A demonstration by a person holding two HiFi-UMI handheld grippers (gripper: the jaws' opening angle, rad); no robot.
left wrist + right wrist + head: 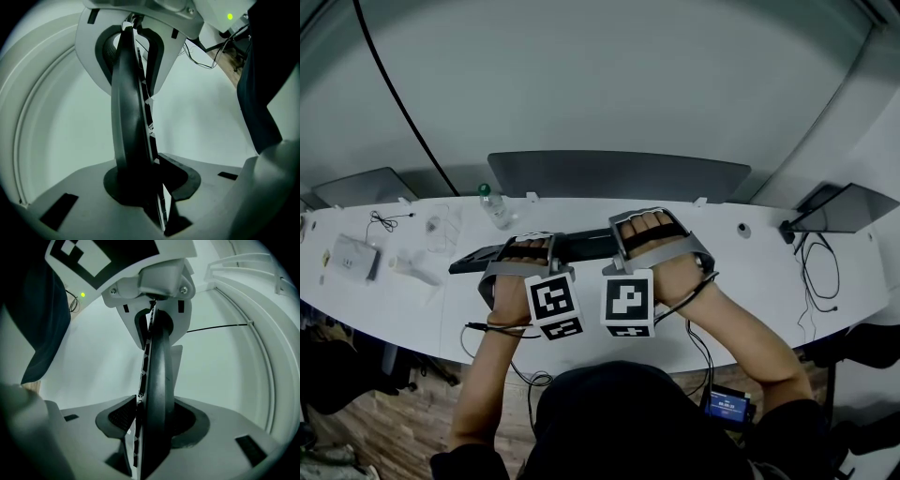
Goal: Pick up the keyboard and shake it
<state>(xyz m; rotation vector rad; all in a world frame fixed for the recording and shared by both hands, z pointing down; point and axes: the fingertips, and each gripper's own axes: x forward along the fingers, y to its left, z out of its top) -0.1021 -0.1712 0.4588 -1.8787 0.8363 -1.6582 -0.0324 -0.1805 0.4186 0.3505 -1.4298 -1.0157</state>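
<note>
Left hand-held gripper: it was clenched tight on the keyboard. Its own view showed the thin black keyboard pinched between the two dark pads, with no gap.
Right hand-held gripper: it was clenched on the same keyboard too. In its own view the keyboard's edge stood right between the pads.
Where the keyboard was: it was out in front of the person, over the white table, in the grip of both hand-held grippers. It looked lifted a little off the table, but I could not be sure.
Which way it lay: its long side ran from left to right, across both hand-held grippers. Each one reached forward and down onto it.
Who held which part: the left one held the left half, and a short black end stuck out past it. The right one held near the right end. No hand was nearer; both were already on it.
What mattered for the shake: I think both hands had to move together, or the long keyboard could twist or slip.
Close by: a small bottle stood just behind the keyboard, so a big swing might knock it.
</note>
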